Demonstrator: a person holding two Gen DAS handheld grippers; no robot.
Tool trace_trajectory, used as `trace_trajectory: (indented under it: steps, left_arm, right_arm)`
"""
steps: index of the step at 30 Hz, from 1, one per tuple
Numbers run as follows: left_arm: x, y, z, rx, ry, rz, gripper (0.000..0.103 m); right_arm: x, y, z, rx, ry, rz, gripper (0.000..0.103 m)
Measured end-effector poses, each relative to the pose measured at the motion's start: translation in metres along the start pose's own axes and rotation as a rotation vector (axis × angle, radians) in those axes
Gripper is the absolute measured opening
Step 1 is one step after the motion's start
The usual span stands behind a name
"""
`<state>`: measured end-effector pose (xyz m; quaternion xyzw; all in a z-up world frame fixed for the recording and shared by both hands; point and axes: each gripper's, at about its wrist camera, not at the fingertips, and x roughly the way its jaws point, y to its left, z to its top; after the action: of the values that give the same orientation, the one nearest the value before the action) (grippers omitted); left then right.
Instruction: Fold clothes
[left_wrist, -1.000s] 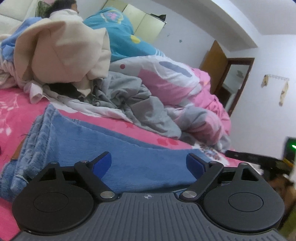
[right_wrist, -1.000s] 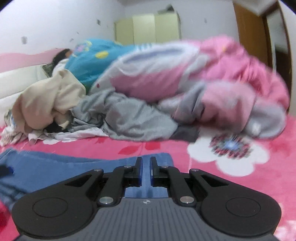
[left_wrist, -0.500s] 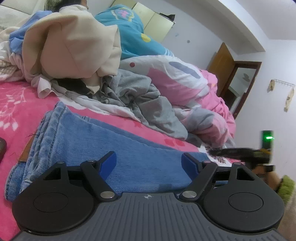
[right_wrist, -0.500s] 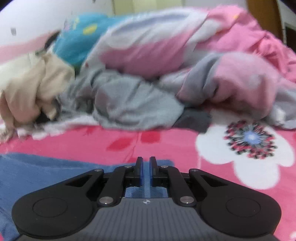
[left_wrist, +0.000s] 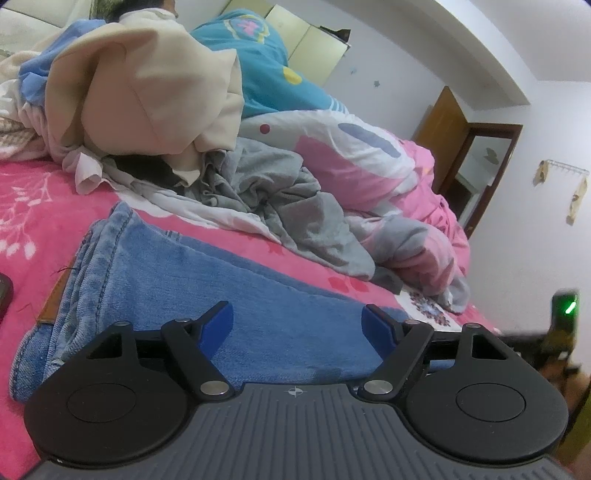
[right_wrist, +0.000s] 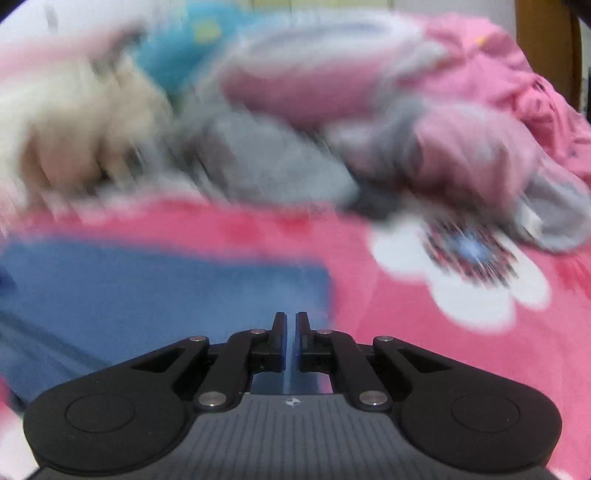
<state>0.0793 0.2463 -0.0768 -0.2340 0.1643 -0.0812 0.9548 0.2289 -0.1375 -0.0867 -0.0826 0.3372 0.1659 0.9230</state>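
Across the near part of the pink bedspread (left_wrist: 26, 206) the jeans (left_wrist: 207, 280) are lying folded lengthwise, waistband end at the left with its brown patch showing, leg end running off to the right. I am holding my left claw (left_wrist: 297, 320) low over the near edge of the denim, blue pads spread wide with nothing between them; a second ago they were standing a touch wider, and since then they have eased in a little and I am keeping this hand where it was. My right claw (right_wrist: 291, 341) is pressed nearly shut, only a thin slit showing between the pads; I cannot tell whether any cloth is pinched in that slit, since the blue showing through it may simply be denim lying beneath. What is changing is on that side: compared with a second ago the right claw is dipping down and tipping forward, so the right view is smearing, and the right-hand end of the jeans (right_wrist: 155, 295) is now filling far more of its lower left, with the white flower print (right_wrist: 461, 280) just to the right of it. I am reading this as my right hand closing in on the leg end, ready to carry it across toward the waistband for the next fold, while the left waits open. Beyond, the grey garment (left_wrist: 291, 206), the beige top (left_wrist: 147, 88) and the pink quilt (left_wrist: 369, 162) are heaped, unfolded, along the far side
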Motion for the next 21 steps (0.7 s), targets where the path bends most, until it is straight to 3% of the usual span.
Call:
trace_trajectory:
  steps: [1, 5, 7, 9, 12, 14, 15, 21]
  left_arm:
    - [0.000, 0.000, 0.000, 0.000, 0.000, 0.000, 0.078]
    - [0.000, -0.001, -0.001, 0.008, 0.000, 0.001, 0.078]
    - [0.002, -0.002, -0.001, 0.011, -0.001, 0.008, 0.079]
    - [0.003, -0.003, -0.001, 0.018, -0.001, 0.014, 0.081]
    - [0.002, -0.003, -0.002, 0.024, 0.000, 0.016, 0.081]
    - [0.001, -0.003, -0.002, 0.024, -0.001, 0.013, 0.080]
    - [0.001, -0.002, -0.002, 0.024, -0.001, 0.013, 0.080]
    - [0.001, -0.002, -0.002, 0.026, -0.001, 0.012, 0.080]
  right_arm:
    - [0.011, -0.005, -0.010, -0.012, 0.053, -0.083, 0.003]
    - [-0.025, -0.033, -0.023, 0.194, -0.043, -0.049, 0.003]
    - [-0.052, -0.019, -0.029, 0.130, -0.121, 0.006, 0.003]
    - [-0.067, 0.007, -0.036, 0.038, -0.145, 0.082, 0.003]
    - [-0.072, 0.046, -0.042, -0.072, -0.148, 0.224, 0.003]
    - [-0.063, 0.068, -0.047, -0.120, -0.113, 0.263, 0.003]
    - [-0.055, 0.076, -0.049, -0.134, -0.087, 0.256, 0.003]
    - [-0.052, 0.061, -0.051, -0.033, -0.118, 0.111, 0.002]
